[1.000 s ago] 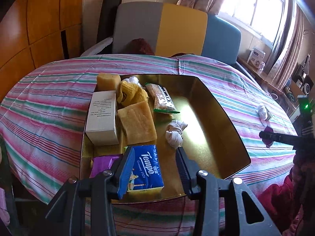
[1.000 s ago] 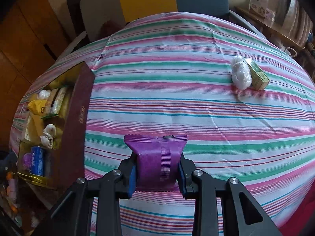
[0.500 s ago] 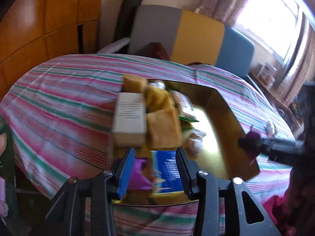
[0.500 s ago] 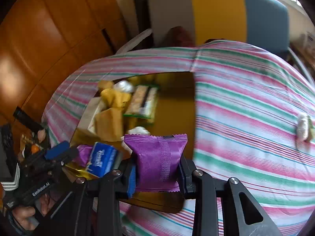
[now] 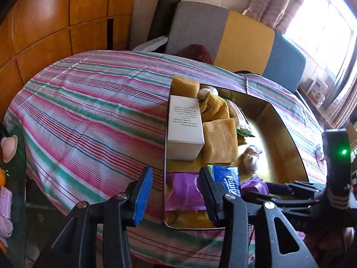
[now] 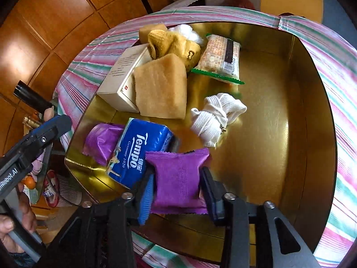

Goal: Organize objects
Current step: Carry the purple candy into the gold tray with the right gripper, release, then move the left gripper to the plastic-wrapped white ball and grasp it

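Room inside the gold tray (image 6: 312, 116) is widest on its right half, where the bare floor runs to the far wall; the left half is crowded with a white box (image 6: 120, 78), two tan sponges, a yellow cloth (image 6: 176, 44), a snack packet (image 6: 221, 58), a white bundle (image 6: 214, 118), a blue tissue pack (image 6: 138, 149) and a purple packet (image 6: 100, 140) against the near left wall. The tray sits on the striped tabletop (image 5: 93, 120), with open cloth stretching away to its left.

The right claw (image 6: 177, 192) points steeply down over the tray's near edge. Its jaws are opening, and a second purple packet (image 6: 178, 178) hangs between them above the tissue pack's near corner, with a gap showing at the right pad. The left claw (image 5: 176, 192) hovers at the tray's near left corner, jaws part-open and empty, straddling the tray's left wall.

Only the right wrist view shows a hand (image 6: 13, 230) gripping the left tool's handle. Only the left wrist view shows the colour-block chair (image 5: 223, 38) and the window (image 5: 321, 17) beyond the tabletop
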Available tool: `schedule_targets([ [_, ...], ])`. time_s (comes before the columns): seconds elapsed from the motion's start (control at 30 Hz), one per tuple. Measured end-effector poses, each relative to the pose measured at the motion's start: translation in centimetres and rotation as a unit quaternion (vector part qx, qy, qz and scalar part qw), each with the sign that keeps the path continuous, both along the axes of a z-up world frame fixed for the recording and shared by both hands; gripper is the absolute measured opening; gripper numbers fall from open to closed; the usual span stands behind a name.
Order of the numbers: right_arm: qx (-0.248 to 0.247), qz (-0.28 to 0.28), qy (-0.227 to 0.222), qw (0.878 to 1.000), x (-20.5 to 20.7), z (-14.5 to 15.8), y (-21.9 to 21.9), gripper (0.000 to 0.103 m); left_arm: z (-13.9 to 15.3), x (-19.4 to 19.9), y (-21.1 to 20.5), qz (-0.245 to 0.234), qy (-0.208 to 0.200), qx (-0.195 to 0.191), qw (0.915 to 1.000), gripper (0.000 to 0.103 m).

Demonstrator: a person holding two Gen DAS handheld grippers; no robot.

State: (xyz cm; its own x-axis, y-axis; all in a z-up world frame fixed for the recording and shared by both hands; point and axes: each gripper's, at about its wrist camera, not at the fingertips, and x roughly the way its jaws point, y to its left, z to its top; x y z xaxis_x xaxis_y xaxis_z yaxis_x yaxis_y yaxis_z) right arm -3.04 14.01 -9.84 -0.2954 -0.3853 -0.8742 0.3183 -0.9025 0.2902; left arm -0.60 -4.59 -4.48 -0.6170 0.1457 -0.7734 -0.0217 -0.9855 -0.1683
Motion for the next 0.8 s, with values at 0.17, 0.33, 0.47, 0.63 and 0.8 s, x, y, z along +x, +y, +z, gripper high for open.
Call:
schedule_targets([
  [0.17, -0.028, -0.018, 0.011, 0.999, 0.5, 1.3, 1.6, 0.057, 0.8, 0.3, 0.9, -0.014, 0.009, -0.008, 0.9998, 0.043],
  [0.33, -0.052, -0.057, 0.041, 0.996, 1.3, 3.8, 4.8, 0.065, 2.3, 0.5, 2.3, -0.034, 0.026, -0.023, 0.9988, 0.043],
  [0.47, -0.051, -0.088, 0.066, 0.993, 1.7, 6.1, 7.7, 0.068, 3.2, 0.6, 3.8, -0.053, 0.034, -0.035, 0.9974, 0.043],
  [0.63, -0.03, -0.135, 0.089, 0.986, 2.1, 7.9, 12.8, 0.072, 3.9, 0.7, 6.1, -0.083, 0.041, -0.042, 0.9948, 0.043],
  [0.8, -0.002, -0.189, 0.104, 0.976, 2.0, 9.5, 19.2, 0.074, 4.5, 0.2, 8.8, -0.113, 0.039, -0.046, 0.9918, 0.043],
])
